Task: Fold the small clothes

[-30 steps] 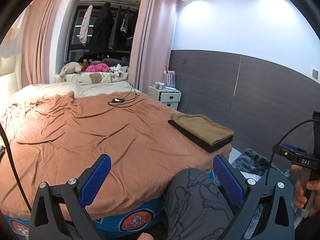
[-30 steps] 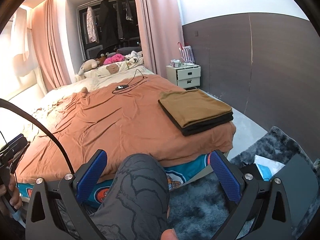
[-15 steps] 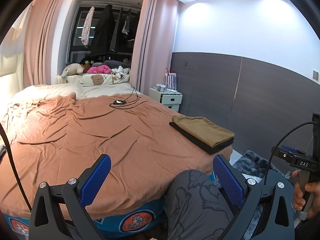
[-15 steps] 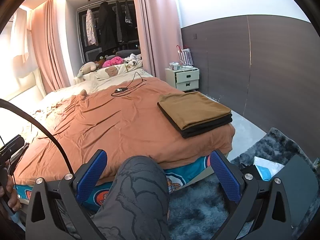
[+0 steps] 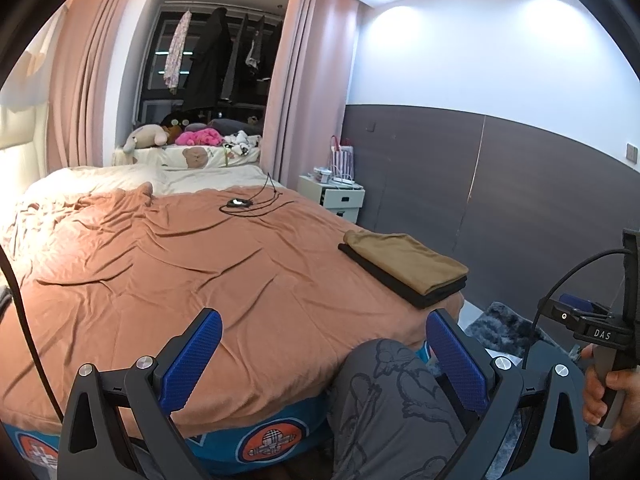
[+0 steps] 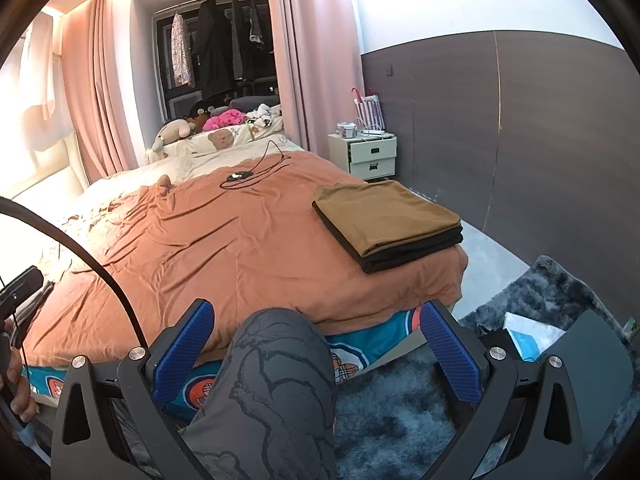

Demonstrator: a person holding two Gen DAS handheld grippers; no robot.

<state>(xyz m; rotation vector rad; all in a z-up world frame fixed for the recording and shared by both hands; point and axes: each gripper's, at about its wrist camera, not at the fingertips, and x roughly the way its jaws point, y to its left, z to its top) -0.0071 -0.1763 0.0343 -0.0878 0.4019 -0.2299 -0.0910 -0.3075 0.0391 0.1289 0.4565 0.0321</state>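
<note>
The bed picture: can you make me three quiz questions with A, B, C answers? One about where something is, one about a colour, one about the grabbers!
1. Where is the folded pile?
A. on the floor rug
B. on the bed near its right corner
C. on the white nightstand

2. What colour is the top piece of the pile?
A. tan brown
B. pink
C. white

3. How are the left gripper and right gripper?
A. both shut on cloth
B. one open, one shut
C. both open and empty

Answers:
1 B: the pile lies on the orange sheet by the bed's corner.
2 A: a tan piece lies over black ones.
3 C: blue fingers stand wide apart, holding nothing.
</note>
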